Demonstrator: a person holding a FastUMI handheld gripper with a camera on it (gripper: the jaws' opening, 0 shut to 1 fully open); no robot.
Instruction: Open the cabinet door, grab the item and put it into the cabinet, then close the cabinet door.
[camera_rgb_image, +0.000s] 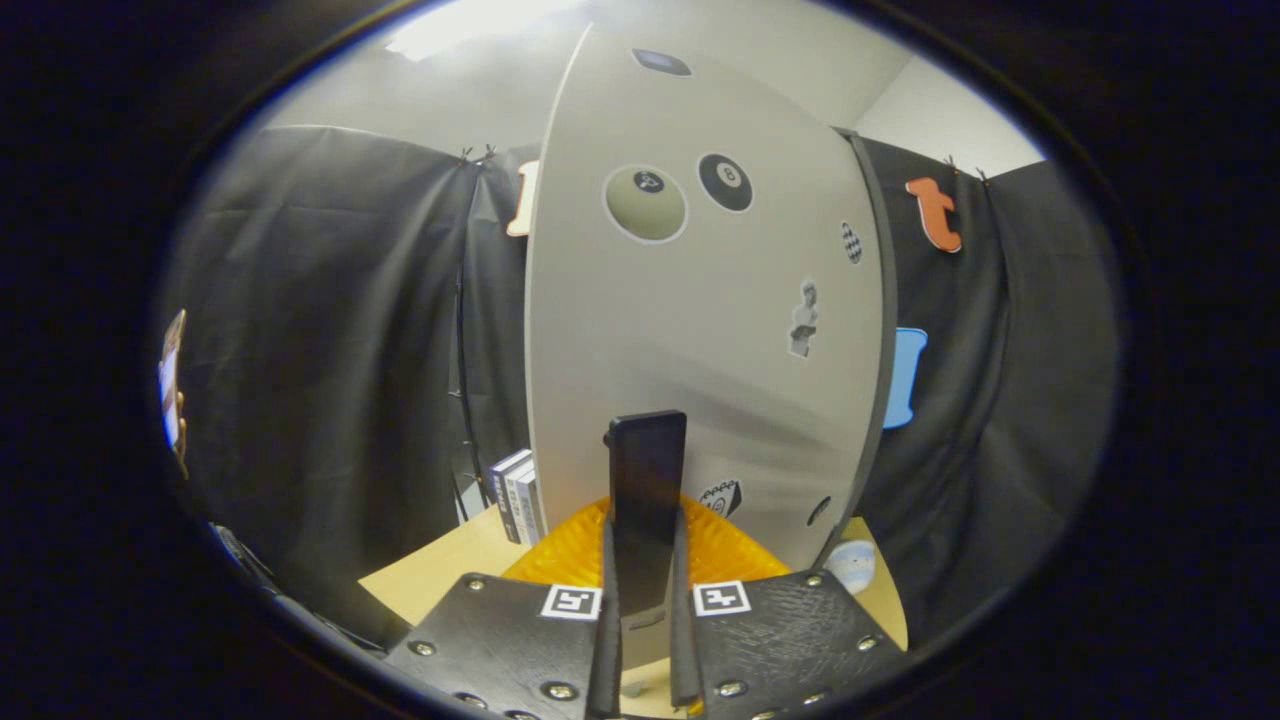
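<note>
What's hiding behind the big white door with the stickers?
Beside the white door, books peek out at its lower edge. The door covers whatever else is behind it. The gripper is shut on the dark handle in front.

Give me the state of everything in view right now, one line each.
Gripper: shut on the flat black rectangular item.
Flat black rectangular item: held upright between the fingers.
Pale grey stickered cabinet door: just ahead of the fingers; open or shut cannot be told.
Orange ribbed mat: lying flat on the light wooden table.
Small stack of books: standing upright beside the cabinet.
</note>
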